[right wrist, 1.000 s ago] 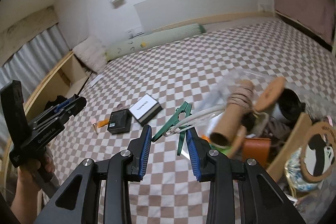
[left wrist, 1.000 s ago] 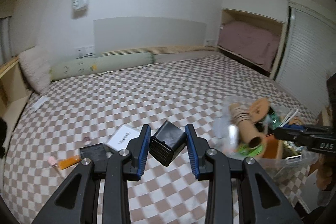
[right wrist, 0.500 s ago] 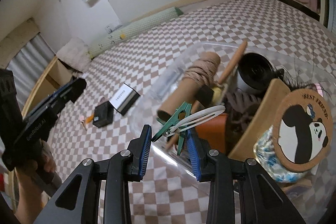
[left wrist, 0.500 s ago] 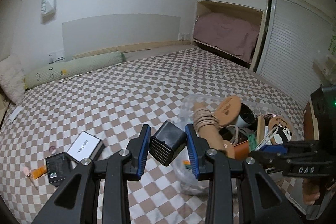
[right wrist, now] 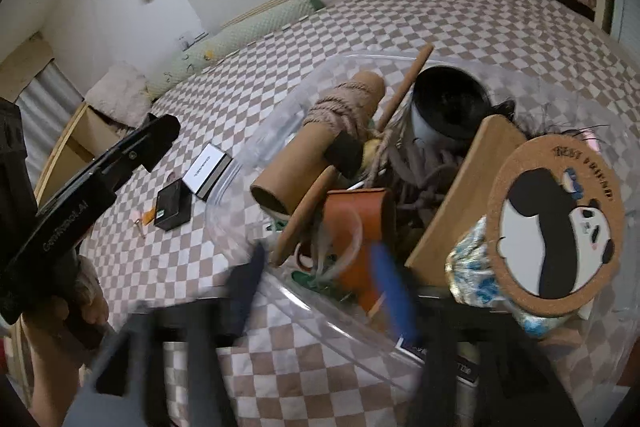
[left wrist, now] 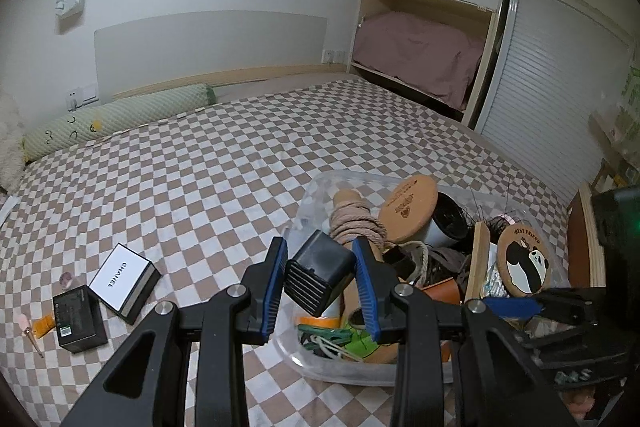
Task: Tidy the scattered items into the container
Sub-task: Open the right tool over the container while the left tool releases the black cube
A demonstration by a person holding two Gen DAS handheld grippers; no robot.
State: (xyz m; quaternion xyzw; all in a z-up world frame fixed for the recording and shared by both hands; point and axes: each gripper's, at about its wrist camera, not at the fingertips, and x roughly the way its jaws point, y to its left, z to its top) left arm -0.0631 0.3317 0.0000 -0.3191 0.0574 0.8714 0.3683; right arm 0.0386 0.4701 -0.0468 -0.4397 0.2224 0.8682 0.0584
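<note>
Right claw (right wrist: 320,287) now spread, green clip (left wrist: 326,334) dropped into container (left wrist: 320,367), left claw (left wrist: 320,279) gripping black cube (left wrist: 318,273)

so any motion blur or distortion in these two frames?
Left wrist: sharp throughout, left gripper and its black cube crisp; strong fisheye bend on walls, dark vignette corners. Right wrist: right gripper fingers smeared by motion blur, while the clear container contents and panda coaster stay fairly sharp.
</note>
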